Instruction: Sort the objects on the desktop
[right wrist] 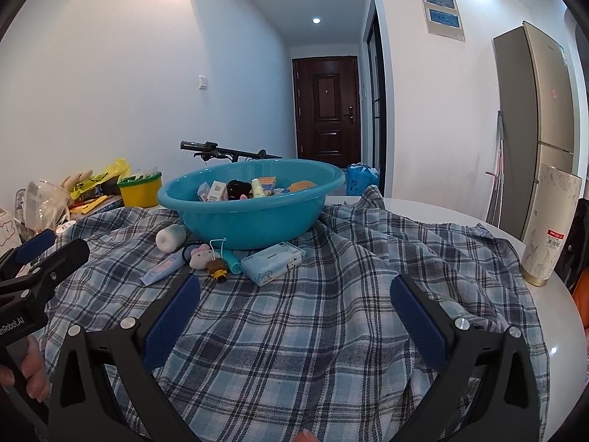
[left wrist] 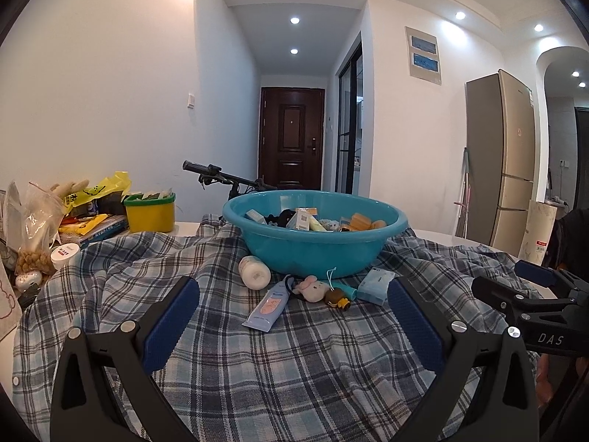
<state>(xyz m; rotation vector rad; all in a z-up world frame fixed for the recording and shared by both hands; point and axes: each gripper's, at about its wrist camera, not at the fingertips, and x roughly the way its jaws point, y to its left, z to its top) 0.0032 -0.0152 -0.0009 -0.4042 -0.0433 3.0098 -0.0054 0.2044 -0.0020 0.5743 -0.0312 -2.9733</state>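
A teal basin (left wrist: 316,254) (right wrist: 254,221) holding several small boxes and tubes stands on a plaid shirt (left wrist: 294,361) (right wrist: 331,331) spread over the table. In front of it lie a white bottle (left wrist: 254,272) (right wrist: 170,237), a light blue tube (left wrist: 270,305) (right wrist: 162,269), a pink plush bunny (left wrist: 313,289) (right wrist: 200,258), a small brown figure (left wrist: 338,298) (right wrist: 217,269) and a blue tissue pack (left wrist: 375,285) (right wrist: 274,261). My left gripper (left wrist: 292,294) is open, facing these items from a short way back. My right gripper (right wrist: 294,296) is open over bare cloth, right of the items.
A yellow tub (left wrist: 149,211) (right wrist: 140,188), bags, books and a small white jar (left wrist: 65,254) crowd the table's left side. A tall marbled cylinder (right wrist: 548,228) stands at the right edge. A bicycle handlebar (left wrist: 221,176) shows behind the basin.
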